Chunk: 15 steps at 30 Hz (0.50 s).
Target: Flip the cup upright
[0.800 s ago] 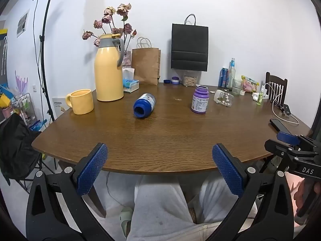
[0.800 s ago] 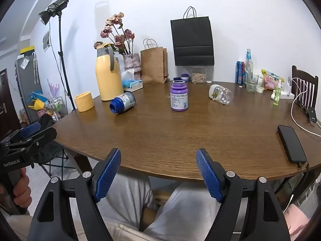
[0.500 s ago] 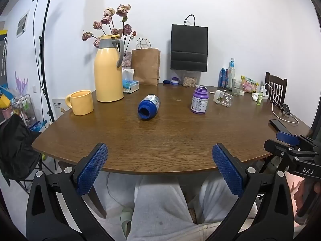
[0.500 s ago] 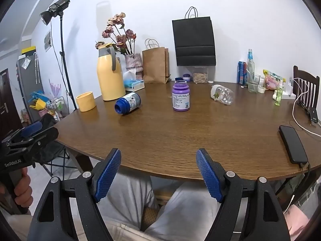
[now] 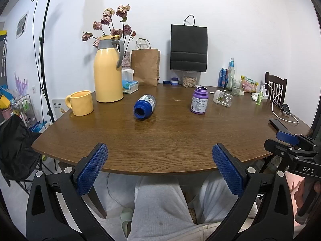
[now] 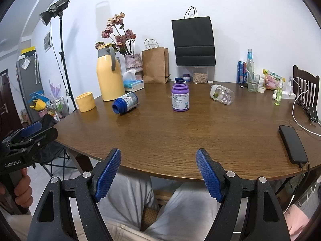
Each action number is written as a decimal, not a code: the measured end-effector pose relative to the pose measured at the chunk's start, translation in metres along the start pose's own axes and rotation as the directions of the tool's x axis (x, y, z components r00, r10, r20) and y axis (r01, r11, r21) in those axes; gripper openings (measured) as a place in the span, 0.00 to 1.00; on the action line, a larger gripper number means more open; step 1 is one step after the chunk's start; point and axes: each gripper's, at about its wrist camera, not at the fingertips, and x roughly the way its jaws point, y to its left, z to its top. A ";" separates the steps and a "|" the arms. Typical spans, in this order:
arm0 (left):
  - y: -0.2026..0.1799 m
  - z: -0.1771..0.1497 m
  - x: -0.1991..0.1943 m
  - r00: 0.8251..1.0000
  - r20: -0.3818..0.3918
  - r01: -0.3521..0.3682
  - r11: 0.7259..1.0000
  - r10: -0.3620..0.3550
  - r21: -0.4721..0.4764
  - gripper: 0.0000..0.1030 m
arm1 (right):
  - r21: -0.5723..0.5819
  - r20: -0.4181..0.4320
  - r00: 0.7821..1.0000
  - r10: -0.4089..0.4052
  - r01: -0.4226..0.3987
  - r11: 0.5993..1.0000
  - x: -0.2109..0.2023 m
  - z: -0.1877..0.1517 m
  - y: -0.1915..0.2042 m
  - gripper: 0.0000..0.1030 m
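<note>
A blue container (image 5: 144, 106) with a silver label lies on its side on the brown table (image 5: 172, 140), its open mouth toward me; it also shows in the right wrist view (image 6: 125, 103). A clear jar (image 6: 222, 97) lies on its side farther right. A purple jar (image 6: 180, 98) stands upright mid-table. My left gripper (image 5: 159, 168) is open and empty, held below the table's near edge. My right gripper (image 6: 158, 173) is open and empty, also before the near edge.
A yellow mug (image 5: 81, 102) and yellow thermos jug (image 5: 108, 69) stand at the left. Paper bags (image 5: 146, 67), bottles and snacks line the back wall. A black phone (image 6: 293, 143) with a cable lies at the right edge. A light stand (image 5: 45, 46) stands left of the table.
The view of both cameras has shifted slightly, so the table objects sit a little more to the right. The blue container has turned its mouth more toward me. Both grippers stay open.
</note>
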 end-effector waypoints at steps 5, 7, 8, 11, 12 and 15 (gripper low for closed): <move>0.000 0.000 0.000 1.000 0.001 0.000 1.000 0.000 0.001 1.00 | -0.002 -0.002 1.000 0.018 -0.018 1.000 -0.001 0.001 0.000 0.79; -0.001 0.000 -0.001 1.000 0.003 0.002 1.000 -0.002 0.001 1.00 | -0.006 0.002 1.000 0.019 -0.019 1.000 -0.001 0.002 -0.001 0.79; 0.000 0.000 0.000 1.000 0.003 0.000 1.000 0.000 0.001 1.00 | -0.006 0.004 1.000 0.018 -0.018 1.000 -0.002 0.002 -0.001 0.79; -0.001 0.000 0.000 1.000 0.003 -0.002 1.000 0.002 0.001 1.00 | -0.003 0.008 1.000 0.014 -0.014 1.000 -0.002 0.002 -0.003 0.79; -0.001 -0.001 0.001 1.000 0.003 -0.002 1.000 0.002 0.000 1.00 | -0.001 0.009 1.000 0.012 -0.012 1.000 -0.003 0.002 -0.003 0.79; -0.002 0.005 0.002 1.000 0.003 -0.003 1.000 0.003 0.002 1.00 | 0.002 0.009 1.000 0.009 -0.009 1.000 -0.003 0.002 -0.003 0.79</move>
